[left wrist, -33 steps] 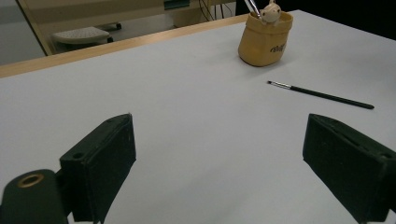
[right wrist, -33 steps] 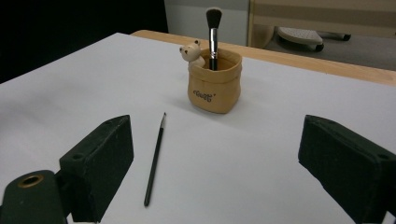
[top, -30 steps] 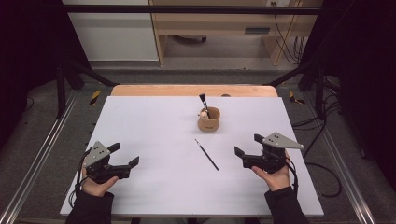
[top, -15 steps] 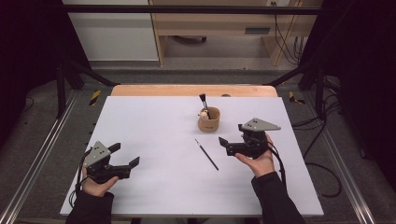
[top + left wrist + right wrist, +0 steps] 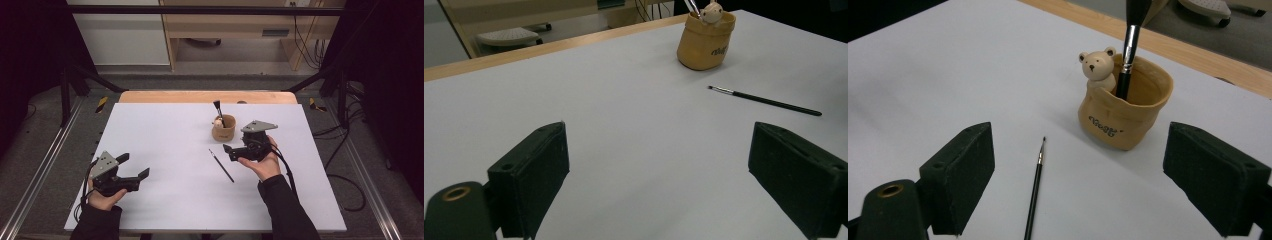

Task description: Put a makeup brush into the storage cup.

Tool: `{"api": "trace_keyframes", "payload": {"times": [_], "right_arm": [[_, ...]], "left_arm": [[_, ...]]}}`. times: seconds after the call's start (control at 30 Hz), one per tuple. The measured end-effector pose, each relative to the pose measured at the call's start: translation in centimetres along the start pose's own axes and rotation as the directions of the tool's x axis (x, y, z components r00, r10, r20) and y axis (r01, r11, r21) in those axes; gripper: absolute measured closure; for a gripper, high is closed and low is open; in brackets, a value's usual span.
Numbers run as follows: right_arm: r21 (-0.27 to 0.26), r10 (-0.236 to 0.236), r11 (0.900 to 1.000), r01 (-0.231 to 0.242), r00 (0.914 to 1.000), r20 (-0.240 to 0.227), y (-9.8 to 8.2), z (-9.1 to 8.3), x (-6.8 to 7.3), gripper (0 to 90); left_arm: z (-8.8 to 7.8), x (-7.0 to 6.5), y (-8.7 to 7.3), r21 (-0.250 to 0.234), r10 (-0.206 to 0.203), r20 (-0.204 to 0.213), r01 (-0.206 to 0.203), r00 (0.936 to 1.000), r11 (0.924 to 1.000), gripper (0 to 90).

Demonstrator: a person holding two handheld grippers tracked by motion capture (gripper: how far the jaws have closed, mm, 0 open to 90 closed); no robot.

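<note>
A tan pot (image 5: 223, 131) with a small bear figure (image 5: 1096, 67) on its rim stands at the table's middle back, and a large black brush (image 5: 1130, 45) stands in it. A thin black brush (image 5: 221, 166) lies flat on the white table (image 5: 165, 130), just in front of the pot. My right gripper (image 5: 229, 152) hovers open right of that thin brush, its jaws pointing at the pot (image 5: 1123, 120) and the brush (image 5: 1034, 190). My left gripper (image 5: 134, 165) is open near the front left, far from both, with nothing between its fingers.
A wooden strip (image 5: 207, 97) runs along the table's far edge. Metal rails flank the table on both sides, and cables (image 5: 345, 150) trail off to the right. In the left gripper view the pot (image 5: 704, 42) and thin brush (image 5: 764, 100) lie ahead to the right.
My right gripper has moved left and away from me, from the table's front right to just beside the thin brush and the pot. The left gripper has stayed put.
</note>
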State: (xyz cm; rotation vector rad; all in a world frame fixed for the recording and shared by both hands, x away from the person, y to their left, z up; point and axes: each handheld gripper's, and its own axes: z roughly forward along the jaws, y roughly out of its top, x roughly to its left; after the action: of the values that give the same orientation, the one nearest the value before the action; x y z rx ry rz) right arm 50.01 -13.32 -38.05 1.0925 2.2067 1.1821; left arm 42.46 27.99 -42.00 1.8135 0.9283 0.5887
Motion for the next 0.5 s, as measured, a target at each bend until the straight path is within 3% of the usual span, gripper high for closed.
{"api": "trace_keyframes", "payload": {"times": [0.5], "right_arm": [[0.129,-0.043,0.991,0.044,0.999,-0.008,0.1,3.5,1.1,16.7]], "left_arm": [[0.1,0.0,0.0,0.004,0.001,0.005,-0.001,1.0,1.0,8.6]]}}
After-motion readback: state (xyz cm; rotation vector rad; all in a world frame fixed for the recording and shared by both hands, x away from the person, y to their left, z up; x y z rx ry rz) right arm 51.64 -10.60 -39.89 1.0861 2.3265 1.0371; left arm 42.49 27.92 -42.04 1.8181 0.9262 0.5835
